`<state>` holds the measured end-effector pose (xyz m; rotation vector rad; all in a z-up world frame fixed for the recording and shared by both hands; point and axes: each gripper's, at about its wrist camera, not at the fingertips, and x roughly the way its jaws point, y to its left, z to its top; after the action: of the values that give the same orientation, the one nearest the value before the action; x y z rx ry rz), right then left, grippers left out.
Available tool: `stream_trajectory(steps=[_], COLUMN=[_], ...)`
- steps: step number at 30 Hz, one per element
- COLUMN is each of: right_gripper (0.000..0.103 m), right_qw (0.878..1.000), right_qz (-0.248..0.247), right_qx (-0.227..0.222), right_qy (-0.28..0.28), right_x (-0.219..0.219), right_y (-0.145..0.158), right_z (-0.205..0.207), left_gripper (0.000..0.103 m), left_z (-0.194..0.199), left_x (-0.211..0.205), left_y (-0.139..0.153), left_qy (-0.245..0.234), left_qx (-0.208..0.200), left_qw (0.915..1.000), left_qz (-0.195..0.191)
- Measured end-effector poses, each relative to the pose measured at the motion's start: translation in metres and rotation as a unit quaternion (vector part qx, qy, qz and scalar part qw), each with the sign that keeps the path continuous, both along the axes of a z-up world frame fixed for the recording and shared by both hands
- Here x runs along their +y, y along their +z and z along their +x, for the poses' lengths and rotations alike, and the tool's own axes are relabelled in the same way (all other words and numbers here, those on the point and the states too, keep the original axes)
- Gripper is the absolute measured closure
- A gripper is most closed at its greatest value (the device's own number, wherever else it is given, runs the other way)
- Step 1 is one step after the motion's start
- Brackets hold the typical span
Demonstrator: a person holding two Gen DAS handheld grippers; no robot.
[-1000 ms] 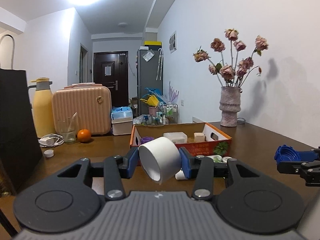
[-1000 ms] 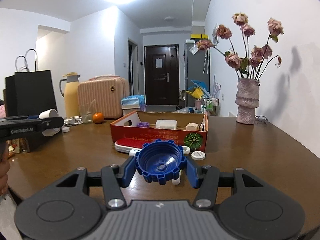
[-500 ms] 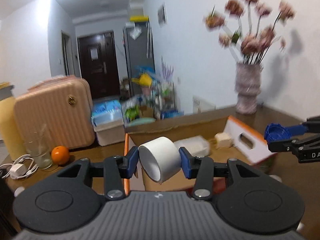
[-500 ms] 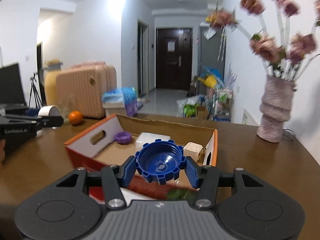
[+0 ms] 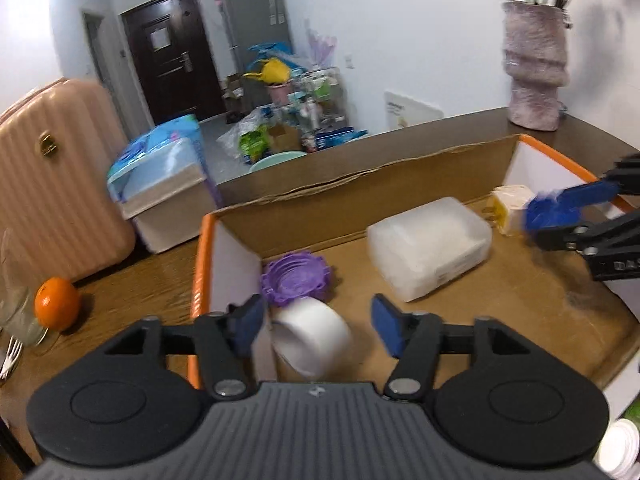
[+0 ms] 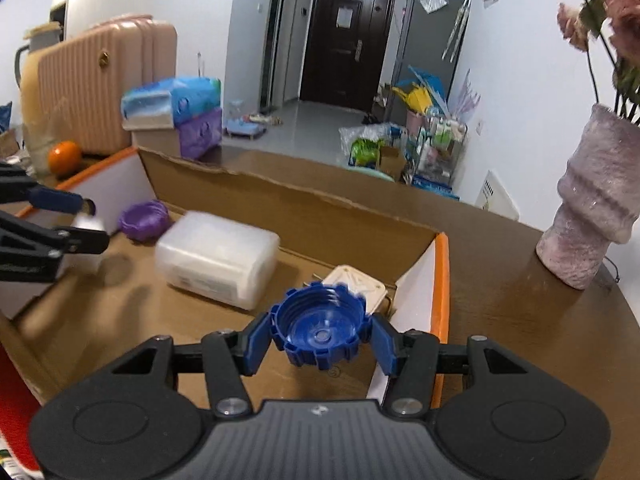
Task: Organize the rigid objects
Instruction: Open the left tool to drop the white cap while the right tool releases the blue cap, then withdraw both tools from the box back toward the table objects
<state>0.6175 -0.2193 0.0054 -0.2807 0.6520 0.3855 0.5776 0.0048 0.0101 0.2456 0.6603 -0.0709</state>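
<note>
My left gripper (image 5: 318,326) is open over the left end of the orange-rimmed cardboard box (image 5: 360,200). The white tape roll (image 5: 312,338) lies loose between its jaws, touching neither pad, beside a purple cap (image 5: 296,276). My right gripper (image 6: 320,338) hangs over the box's right end (image 6: 440,280). Its jaws stand slightly apart around the blue ridged cap (image 6: 320,330). A white plastic case (image 5: 430,248) and a cream plug (image 5: 508,208) lie in the box. The right gripper also shows in the left wrist view (image 5: 560,220).
A mauve vase (image 6: 592,220) stands on the brown table right of the box. An orange (image 5: 56,302), a pink suitcase (image 5: 52,180) and a glass are to the left. A white lid (image 5: 618,442) lies near the front right.
Both grippers moved forward and down into the box. The left jaws opened and let the white roll go. The right jaws have eased apart around the blue cap.
</note>
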Motion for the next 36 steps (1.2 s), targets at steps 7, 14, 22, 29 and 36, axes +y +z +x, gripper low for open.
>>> stream_trajectory(steps=[7,14,22,29,36], right_gripper=[0.044,0.028,0.023,0.023,0.017], right_qw=[1.000,0.998,0.996,0.992,0.986], right_qz=[-0.002,0.046,0.081,0.124,0.124], right_qx=[-0.006,0.036,0.020,-0.017,-0.108], right_qy=[-0.004,0.019,0.015,-0.005,-0.023], right_x=[-0.008,-0.020,-0.017,-0.022,-0.034], right_y=[0.014,0.042,0.068,0.075,0.075], right_z=[-0.008,-0.032,-0.082,-0.149,-0.226], left_gripper=[0.028,0.015,0.003,0.000,0.000], left_z=[-0.006,-0.037,-0.105,-0.209,-0.285], left_x=[0.003,0.012,0.018,0.021,0.020], left_y=[0.030,0.061,0.088,0.083,0.059], left_qy=[0.020,0.032,0.028,0.014,-0.005], left_qx=[-0.004,0.007,-0.040,-0.134,-0.198], left_qw=[0.9997,0.9988,0.9950,0.9873,0.9772], left_qz=[-0.015,-0.035,-0.087,-0.085,-0.077])
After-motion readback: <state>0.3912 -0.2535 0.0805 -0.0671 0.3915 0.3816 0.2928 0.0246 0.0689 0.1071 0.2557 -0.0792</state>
